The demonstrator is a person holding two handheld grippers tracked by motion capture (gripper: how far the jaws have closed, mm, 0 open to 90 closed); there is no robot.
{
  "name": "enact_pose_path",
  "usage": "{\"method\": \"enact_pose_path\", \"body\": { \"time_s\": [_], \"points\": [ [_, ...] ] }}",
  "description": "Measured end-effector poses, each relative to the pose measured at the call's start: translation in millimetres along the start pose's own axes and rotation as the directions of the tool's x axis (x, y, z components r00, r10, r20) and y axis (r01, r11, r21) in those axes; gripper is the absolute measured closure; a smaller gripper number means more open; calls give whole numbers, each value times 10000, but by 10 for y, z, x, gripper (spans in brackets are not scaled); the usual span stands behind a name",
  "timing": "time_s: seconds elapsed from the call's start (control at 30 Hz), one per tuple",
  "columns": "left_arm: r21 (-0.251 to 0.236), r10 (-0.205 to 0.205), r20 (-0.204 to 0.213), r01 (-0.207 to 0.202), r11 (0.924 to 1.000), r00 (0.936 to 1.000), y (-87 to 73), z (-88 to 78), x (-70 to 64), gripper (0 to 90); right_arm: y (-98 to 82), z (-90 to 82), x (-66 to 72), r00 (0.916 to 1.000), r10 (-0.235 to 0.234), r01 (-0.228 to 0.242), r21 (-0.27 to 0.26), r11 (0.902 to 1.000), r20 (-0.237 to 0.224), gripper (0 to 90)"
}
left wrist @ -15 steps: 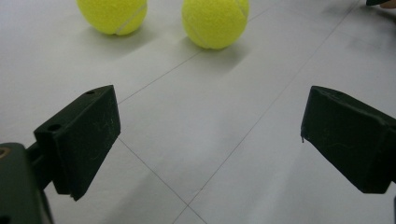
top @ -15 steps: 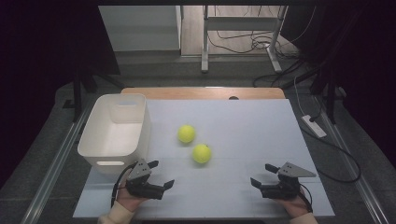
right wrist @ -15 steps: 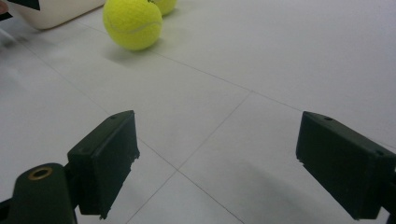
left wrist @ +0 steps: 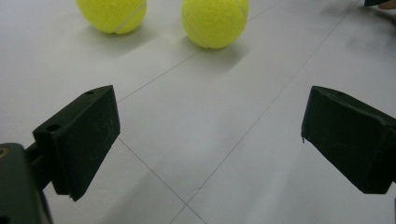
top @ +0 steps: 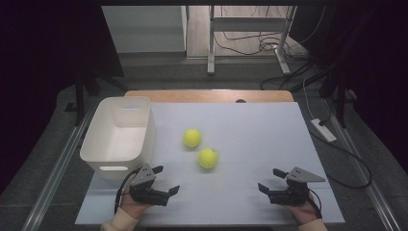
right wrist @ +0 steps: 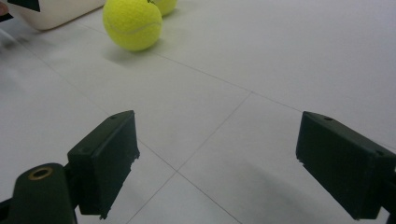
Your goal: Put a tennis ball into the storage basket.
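Two yellow tennis balls lie mid-table: the far ball (top: 192,138) and the near ball (top: 208,158). My left gripper (top: 166,179) rests at the front left, open and holding nothing, aimed toward the balls. In the left gripper view its jaws (left wrist: 210,126) stand wide apart over bare table, with the near ball (left wrist: 215,21) and far ball (left wrist: 112,14) ahead. My right gripper (top: 270,179) sits at the front right, also open and holding nothing. The right gripper view (right wrist: 217,140) shows the near ball (right wrist: 133,23) ahead on the left, with the far ball (right wrist: 163,5) behind it.
A white plastic bin (top: 118,137) stands at the table's left, just beyond the left gripper; its corner (right wrist: 60,11) appears in the right gripper view. The white tabletop (top: 250,130) has thin seam lines. Cables and a power strip (top: 323,130) lie on the floor to the right.
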State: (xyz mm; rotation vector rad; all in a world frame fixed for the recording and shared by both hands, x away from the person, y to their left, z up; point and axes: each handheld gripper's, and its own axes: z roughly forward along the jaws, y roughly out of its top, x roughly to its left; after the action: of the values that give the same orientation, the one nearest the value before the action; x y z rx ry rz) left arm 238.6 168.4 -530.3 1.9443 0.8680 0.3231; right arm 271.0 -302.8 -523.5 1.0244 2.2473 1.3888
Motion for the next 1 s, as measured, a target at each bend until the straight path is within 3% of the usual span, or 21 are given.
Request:
{"method": "enact_pose_path", "body": {
  "time_s": [0.63, 1.0],
  "points": [
    [-99, -231, 13, 231, 9997, 9997, 42, 12, -32, 53, 5, 4, -16, 9999, 102, -102, 12, 9999, -50, 126],
    [-40, -242, 25, 242, 9997, 9997, 125, 43, -69, 52, 36, 18, 19, 9999, -116, 116, -16, 9999, -22, 128]
  ]
}}
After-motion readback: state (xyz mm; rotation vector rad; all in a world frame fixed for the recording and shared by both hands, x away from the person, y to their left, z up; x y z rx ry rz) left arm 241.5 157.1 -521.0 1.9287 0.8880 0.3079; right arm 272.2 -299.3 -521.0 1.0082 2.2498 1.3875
